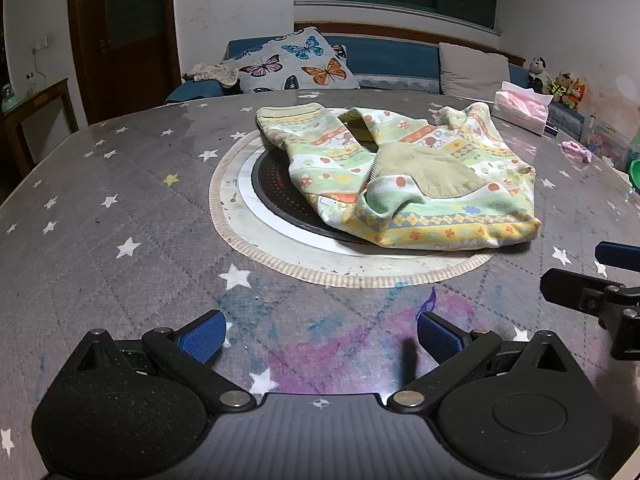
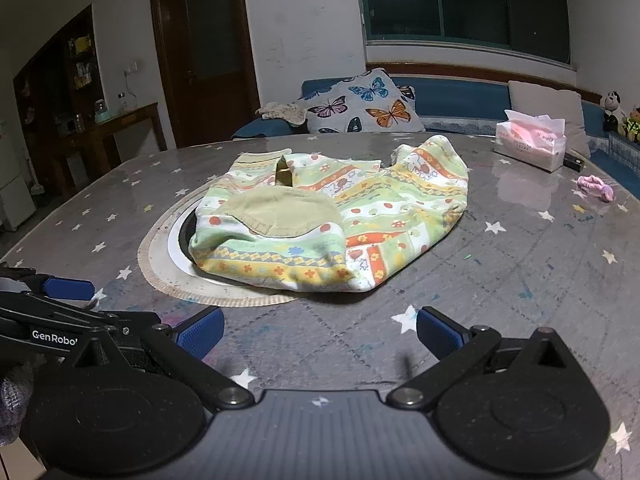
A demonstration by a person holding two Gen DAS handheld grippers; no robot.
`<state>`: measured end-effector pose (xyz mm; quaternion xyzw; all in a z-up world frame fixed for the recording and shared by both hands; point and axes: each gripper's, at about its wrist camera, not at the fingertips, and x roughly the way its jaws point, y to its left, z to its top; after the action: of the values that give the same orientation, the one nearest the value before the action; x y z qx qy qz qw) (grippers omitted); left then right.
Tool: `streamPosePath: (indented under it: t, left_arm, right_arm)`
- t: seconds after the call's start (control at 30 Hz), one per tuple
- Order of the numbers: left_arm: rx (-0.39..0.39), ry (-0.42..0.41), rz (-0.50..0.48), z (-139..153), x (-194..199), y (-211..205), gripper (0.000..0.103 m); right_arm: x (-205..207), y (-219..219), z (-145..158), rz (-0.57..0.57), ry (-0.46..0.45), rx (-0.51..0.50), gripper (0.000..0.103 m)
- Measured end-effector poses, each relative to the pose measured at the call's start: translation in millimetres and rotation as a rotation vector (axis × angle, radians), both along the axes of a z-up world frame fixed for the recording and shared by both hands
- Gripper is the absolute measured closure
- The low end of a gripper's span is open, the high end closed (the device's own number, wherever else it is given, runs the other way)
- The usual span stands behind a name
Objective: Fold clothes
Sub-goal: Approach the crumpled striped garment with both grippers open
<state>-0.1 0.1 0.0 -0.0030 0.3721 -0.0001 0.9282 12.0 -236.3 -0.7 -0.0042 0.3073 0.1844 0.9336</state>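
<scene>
- Left gripper [image 1: 321,334], bottom centre of the left wrist view: jaws spread wide, nothing between the blue pads, only stained star-print tablecloth [image 1: 120,200] below.
- Right gripper [image 2: 320,330], bottom centre of the right wrist view: likewise fully spread and empty, hovering over bare cloth.
- Patterned children's garment [image 1: 400,176], crumpled at mid-frame: ahead of both grippers, up and right of centre from the left, close to straight ahead from the right [image 2: 332,216].
- Long axis running roughly left to right across both views; nearest hem facing the jaws, well apart from either pair.
- Right gripper probably the nearer, judging by the garment's larger showing in its view.
- Olive patch [image 1: 424,168] lying on top of the garment, possibly an inner lining.
- Round turntable [image 1: 248,216] under the garment's left half, ringed by a beige mat; raised edge a likely snag for a low approach.
- Tissue pack [image 2: 530,142] and pink scrunchie [image 2: 596,186] at right, clear of the path.
- Butterfly cushion [image 2: 360,104] on the blue sofa at the far side.
</scene>
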Motion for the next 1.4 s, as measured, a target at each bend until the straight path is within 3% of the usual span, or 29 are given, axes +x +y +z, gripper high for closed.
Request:
streamPosePath:
  t: [1.4]
  left_arm:
    - [0.0, 0.025, -0.005, -7, 12, -3, 0.0]
  right_arm:
    - [20, 13, -3, 0.045, 0.023, -0.041, 0.0]
